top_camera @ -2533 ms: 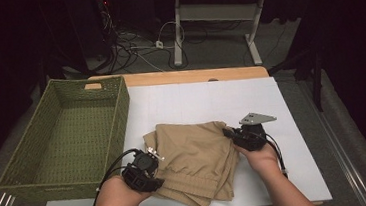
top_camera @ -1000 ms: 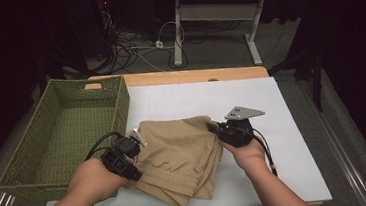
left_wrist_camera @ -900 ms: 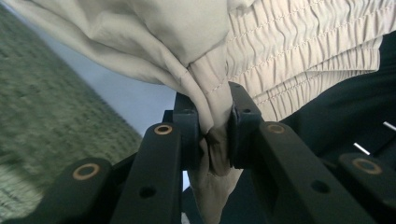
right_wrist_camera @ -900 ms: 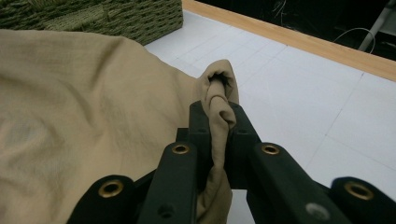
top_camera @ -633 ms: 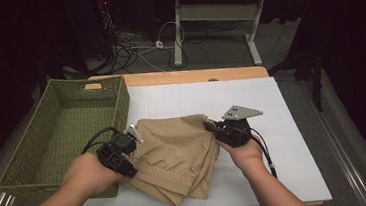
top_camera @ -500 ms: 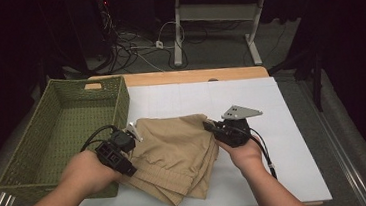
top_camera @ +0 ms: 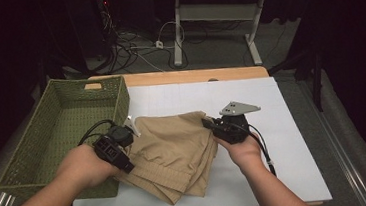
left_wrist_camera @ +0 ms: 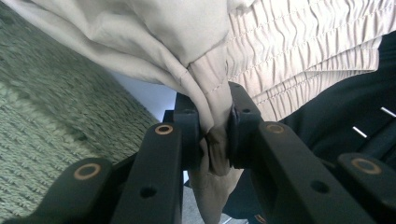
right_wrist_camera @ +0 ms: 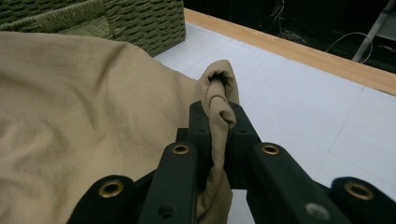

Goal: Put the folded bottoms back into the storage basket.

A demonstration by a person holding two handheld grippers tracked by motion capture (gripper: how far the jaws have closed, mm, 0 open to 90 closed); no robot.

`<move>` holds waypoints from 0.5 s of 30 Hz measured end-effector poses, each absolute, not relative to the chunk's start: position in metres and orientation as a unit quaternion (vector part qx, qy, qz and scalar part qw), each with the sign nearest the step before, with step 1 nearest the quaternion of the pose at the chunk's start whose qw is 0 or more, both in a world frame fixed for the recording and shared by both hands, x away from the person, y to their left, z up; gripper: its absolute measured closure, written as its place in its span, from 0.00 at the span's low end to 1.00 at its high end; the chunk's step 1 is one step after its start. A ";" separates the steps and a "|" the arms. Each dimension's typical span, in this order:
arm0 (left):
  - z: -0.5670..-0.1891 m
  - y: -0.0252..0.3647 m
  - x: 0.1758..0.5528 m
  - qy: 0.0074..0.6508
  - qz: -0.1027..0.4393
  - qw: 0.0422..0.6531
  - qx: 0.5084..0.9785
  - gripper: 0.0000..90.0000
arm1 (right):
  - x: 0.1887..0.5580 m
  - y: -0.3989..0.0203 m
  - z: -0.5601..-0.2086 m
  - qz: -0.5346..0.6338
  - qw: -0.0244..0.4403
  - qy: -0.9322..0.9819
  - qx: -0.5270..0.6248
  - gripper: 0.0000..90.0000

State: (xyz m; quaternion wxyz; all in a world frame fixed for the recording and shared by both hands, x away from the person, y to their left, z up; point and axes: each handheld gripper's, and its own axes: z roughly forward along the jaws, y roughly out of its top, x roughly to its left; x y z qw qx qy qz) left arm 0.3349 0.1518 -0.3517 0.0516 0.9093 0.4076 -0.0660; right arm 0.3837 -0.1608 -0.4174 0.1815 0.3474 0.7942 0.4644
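Khaki shorts (top_camera: pixel 175 149) hang pinched by our left gripper (left_wrist_camera: pixel 215 135) and right gripper (right_wrist_camera: pixel 218 135); thin bunched folds may slip free near the basket (top_camera: pixel 49 145).

Both forearms reach in from the near edge, each hand gripping a tool. The left gripper (top_camera: pixel 126 133) angles up and to the right, jaws clamped tight; the right gripper (top_camera: pixel 209 124) points left, its jaws likewise closed

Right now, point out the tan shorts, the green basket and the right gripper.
tan shorts (top_camera: pixel 175 146), high view, folded top layer.
green basket (top_camera: pixel 120 96), high view, right wall.
right gripper (right_wrist_camera: pixel 218 122), right gripper view, between its jaws.
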 end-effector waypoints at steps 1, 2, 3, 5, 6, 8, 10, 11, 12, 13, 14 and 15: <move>-0.350 0.151 0.335 0.407 -0.065 0.051 0.910 0.85 | 0.384 -0.161 -0.417 0.465 0.181 0.792 0.350 0.94; -0.348 0.150 0.336 0.408 -0.065 0.052 0.909 0.85 | 0.384 -0.160 -0.416 0.465 0.181 0.792 0.351 0.94; -0.346 0.150 0.337 0.405 -0.068 0.051 0.910 0.85 | 0.385 -0.160 -0.414 0.463 0.183 0.792 0.354 0.94; -0.340 0.148 0.340 0.399 -0.068 0.042 0.914 0.84 | 0.386 -0.161 -0.410 0.464 0.186 0.792 0.351 0.94; -0.338 0.147 0.341 0.398 -0.068 0.040 0.914 0.84 | 0.387 -0.160 -0.407 0.467 0.185 0.791 0.349 0.94; -0.330 0.146 0.344 0.394 -0.072 0.043 0.915 0.84 | 0.387 -0.161 -0.402 0.474 0.186 0.788 0.347 0.94; -0.324 0.146 0.347 0.392 -0.075 0.048 0.916 0.84 | 0.389 -0.161 -0.398 0.477 0.184 0.787 0.346 0.94; -0.320 0.145 0.349 0.389 -0.074 0.044 0.917 0.84 | 0.390 -0.161 -0.396 0.477 0.184 0.787 0.345 0.94; -0.318 0.145 0.350 0.388 -0.073 0.042 0.918 0.84 | 0.391 -0.162 -0.393 0.480 0.186 0.786 0.344 0.94; -0.315 0.146 0.352 0.388 -0.072 0.040 0.918 0.84 | 0.392 -0.163 -0.391 0.483 0.185 0.783 0.346 0.94; -0.313 0.146 0.353 0.388 -0.070 0.038 0.918 0.84 | 0.393 -0.164 -0.389 0.485 0.184 0.781 0.347 0.94; -0.311 0.146 0.355 0.387 -0.070 0.033 0.919 0.84 | 0.394 -0.165 -0.387 0.488 0.183 0.780 0.348 0.94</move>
